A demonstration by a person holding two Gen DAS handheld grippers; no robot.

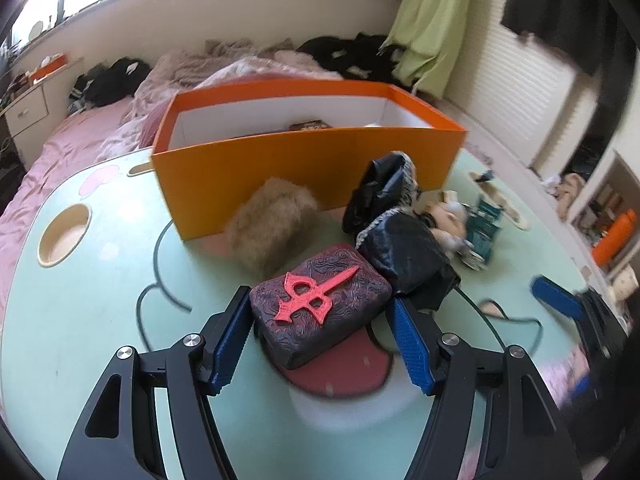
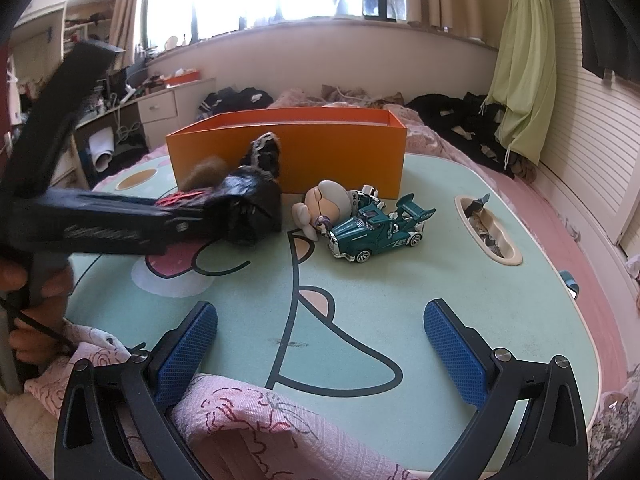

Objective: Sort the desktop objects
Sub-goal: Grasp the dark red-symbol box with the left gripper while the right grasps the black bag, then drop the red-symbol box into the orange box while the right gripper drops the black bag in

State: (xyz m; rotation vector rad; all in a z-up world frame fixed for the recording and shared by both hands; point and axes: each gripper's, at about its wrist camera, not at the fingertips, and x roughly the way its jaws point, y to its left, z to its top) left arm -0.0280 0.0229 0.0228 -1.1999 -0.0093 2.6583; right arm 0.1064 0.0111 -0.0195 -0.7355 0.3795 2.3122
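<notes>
— Fingers of the left gripper (image 1: 322,336)?
— Half spread around the dark red patterned rectangular box with a red emblem (image 1: 320,308) on the mint cartoon-print table (image 1: 100,320); left pad touching, right pad just beside it.
— Right gripper (image 2: 320,352)?
— Wide apart, empty, above the table.

- The carved block (image 1: 320,312) lies on the table (image 1: 100,320) between my left gripper (image 1: 324,336) fingers.
- Behind it — the furry pouch (image 1: 268,228), then the box (image 1: 304,160).
- Right of the block: the gloves (image 1: 404,256), the doll (image 2: 328,204) and the toy car (image 2: 376,228).
</notes>
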